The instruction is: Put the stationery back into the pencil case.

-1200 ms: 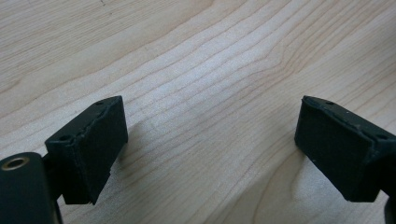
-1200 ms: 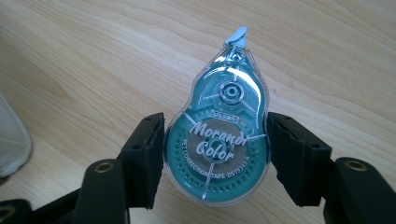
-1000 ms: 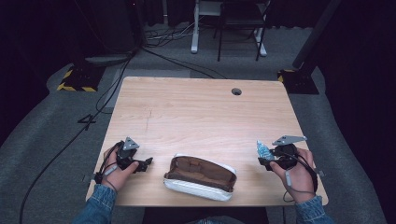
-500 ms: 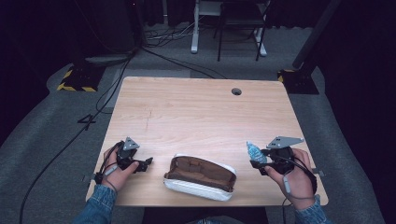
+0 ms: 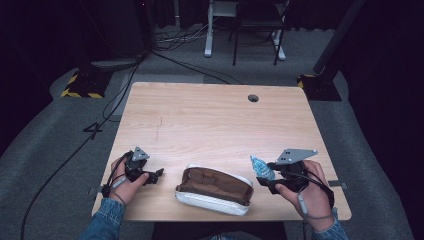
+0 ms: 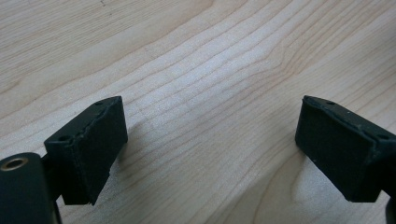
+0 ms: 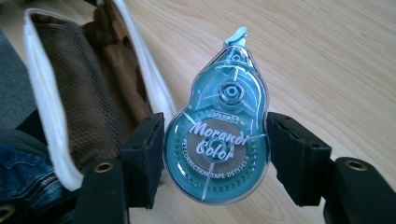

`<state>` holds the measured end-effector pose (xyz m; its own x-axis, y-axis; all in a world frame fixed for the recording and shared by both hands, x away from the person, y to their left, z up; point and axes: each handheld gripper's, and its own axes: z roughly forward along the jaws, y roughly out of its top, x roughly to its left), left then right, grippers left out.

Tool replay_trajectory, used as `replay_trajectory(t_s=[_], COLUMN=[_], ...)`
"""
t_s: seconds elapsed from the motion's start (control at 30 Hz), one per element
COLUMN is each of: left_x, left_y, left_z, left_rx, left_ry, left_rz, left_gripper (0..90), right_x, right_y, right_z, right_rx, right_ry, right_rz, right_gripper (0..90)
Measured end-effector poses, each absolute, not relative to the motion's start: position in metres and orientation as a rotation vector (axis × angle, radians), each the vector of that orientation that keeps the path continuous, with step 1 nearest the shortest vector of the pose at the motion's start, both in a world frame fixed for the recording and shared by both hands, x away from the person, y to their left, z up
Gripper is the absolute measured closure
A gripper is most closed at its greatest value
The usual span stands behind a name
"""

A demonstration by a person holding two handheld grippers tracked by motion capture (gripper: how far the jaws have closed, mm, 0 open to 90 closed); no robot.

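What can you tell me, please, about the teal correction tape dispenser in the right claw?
The teal, see-through plastic, pear-shaped correction tape dispenser shows inner wheels and white "Morandi Color" lettering, its narrow tip pointing away. The right claw pinches its wide body by both sides above the pale wooden table, beside the open white pouch with brown lining.

One pouch [image 5: 214, 190], one tape roller [image 5: 261, 167], two grippers: left [image 5: 156, 175], right [image 5: 264, 176]; one table [image 5: 210, 125].

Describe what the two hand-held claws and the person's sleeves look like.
Both claws, left claw and right claw, are black with thick, blocky black pads. A grey three-cornered plate sits on top of each. Thin grey cables loop around the hands. The sleeves are blue denim.
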<state>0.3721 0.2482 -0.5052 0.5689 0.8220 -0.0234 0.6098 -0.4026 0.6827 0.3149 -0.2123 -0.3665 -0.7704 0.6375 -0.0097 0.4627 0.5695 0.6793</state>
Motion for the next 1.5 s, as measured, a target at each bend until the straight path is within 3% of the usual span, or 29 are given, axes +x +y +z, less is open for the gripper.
replay_trajectory(t_s=[0.77, 1.5], left_x=[0.374, 0.377], left_y=[0.247, 0.245], left_z=[-0.505, -0.505], left_rx=[2.149, 2.160], left_ry=[1.134, 1.126], left_rz=[0.418, 0.418], left_gripper=[8.7, 7.6], right_x=[0.305, 0.308], right_y=[-0.164, -0.129], right_z=[-0.365, -0.388], right_rx=[0.702, 0.590], right_ry=[2.712, 2.890], right_rz=[1.046, 0.977], right_gripper=[39.9, 39.9])
